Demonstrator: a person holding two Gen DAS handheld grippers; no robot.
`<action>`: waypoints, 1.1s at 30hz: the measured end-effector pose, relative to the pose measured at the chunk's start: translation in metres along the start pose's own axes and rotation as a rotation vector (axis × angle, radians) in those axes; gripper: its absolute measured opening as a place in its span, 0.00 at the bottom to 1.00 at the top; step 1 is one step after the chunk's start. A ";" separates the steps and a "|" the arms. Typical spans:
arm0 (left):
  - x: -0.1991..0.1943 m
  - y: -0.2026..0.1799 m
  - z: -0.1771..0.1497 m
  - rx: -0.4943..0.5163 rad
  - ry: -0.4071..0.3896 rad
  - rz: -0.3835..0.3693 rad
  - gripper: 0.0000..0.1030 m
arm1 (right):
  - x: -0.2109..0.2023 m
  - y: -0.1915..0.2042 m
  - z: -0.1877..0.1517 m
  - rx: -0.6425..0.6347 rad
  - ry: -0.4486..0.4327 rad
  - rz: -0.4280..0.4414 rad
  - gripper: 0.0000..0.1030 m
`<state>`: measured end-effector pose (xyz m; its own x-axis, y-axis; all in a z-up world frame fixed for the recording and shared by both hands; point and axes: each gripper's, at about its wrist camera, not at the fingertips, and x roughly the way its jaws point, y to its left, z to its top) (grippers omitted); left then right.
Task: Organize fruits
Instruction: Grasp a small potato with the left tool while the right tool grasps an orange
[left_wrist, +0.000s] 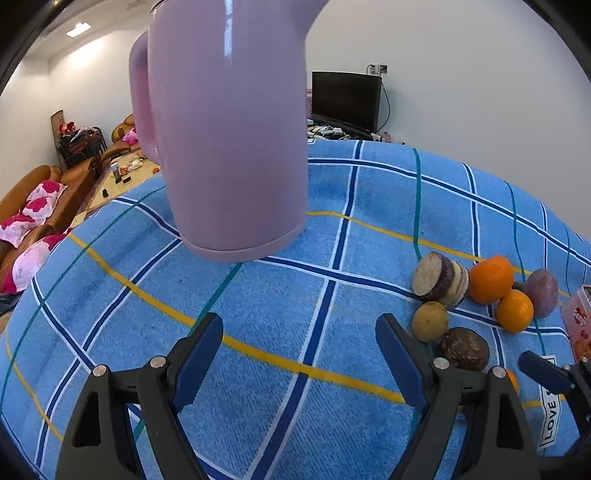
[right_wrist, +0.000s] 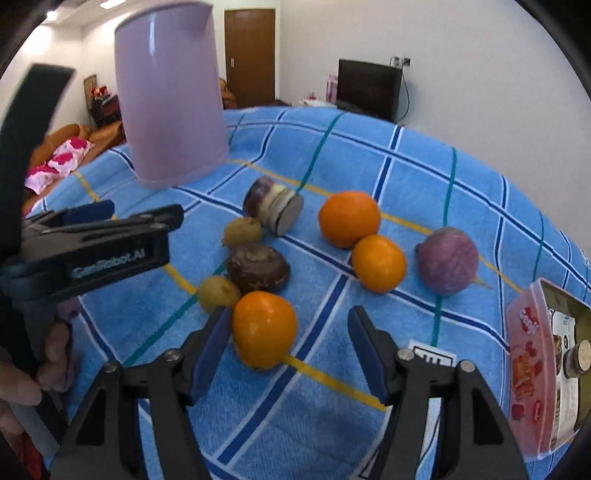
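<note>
1. The right gripper (right_wrist: 288, 350) points down at the nearest orange (right_wrist: 264, 329). Its jaws stand part-way open around the fruit: the left pad looks to be touching or nearly touching the orange's side, while the right pad is clearly apart from it. Nothing is gripped yet.
2. The left gripper (left_wrist: 299, 354) hangs wide open over bare blue checked cloth (left_wrist: 258, 295), holding nothing. The lilac pitcher (left_wrist: 229, 125) stands just ahead of it.
3. Beyond the right gripper lie the other fruits: a dark brown one (right_wrist: 257, 267) and two small yellowish ones (right_wrist: 218, 292) just behind the near orange, then two more oranges (right_wrist: 349, 218), a purple round one (right_wrist: 447, 260) and a sliced piece (right_wrist: 275, 205).
4. Risk: the orange sits off-centre, against the left pad. Closing could push it sideways so it rolls out forward into the cluster behind.
5. Risk: a round, smooth orange pinched off its widest line may squirt free on lifting.
6. Risk: the left gripper's body is close on the right gripper's left; a swing toward the pitcher could clip it.
</note>
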<state>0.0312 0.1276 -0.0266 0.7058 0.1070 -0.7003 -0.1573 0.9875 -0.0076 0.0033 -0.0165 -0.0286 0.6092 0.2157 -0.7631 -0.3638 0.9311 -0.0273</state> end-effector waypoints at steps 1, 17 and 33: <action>-0.001 -0.001 0.000 0.007 -0.003 -0.001 0.83 | 0.006 0.000 0.001 0.004 0.026 0.010 0.57; -0.020 -0.035 -0.007 0.174 0.012 -0.319 0.83 | -0.051 -0.047 -0.023 0.164 -0.189 -0.028 0.38; -0.001 -0.050 -0.017 0.241 0.121 -0.352 0.27 | -0.050 -0.058 -0.027 0.224 -0.165 0.005 0.38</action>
<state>0.0260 0.0763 -0.0378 0.5992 -0.2411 -0.7634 0.2538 0.9616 -0.1045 -0.0251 -0.0893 -0.0059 0.7207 0.2486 -0.6471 -0.2135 0.9677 0.1339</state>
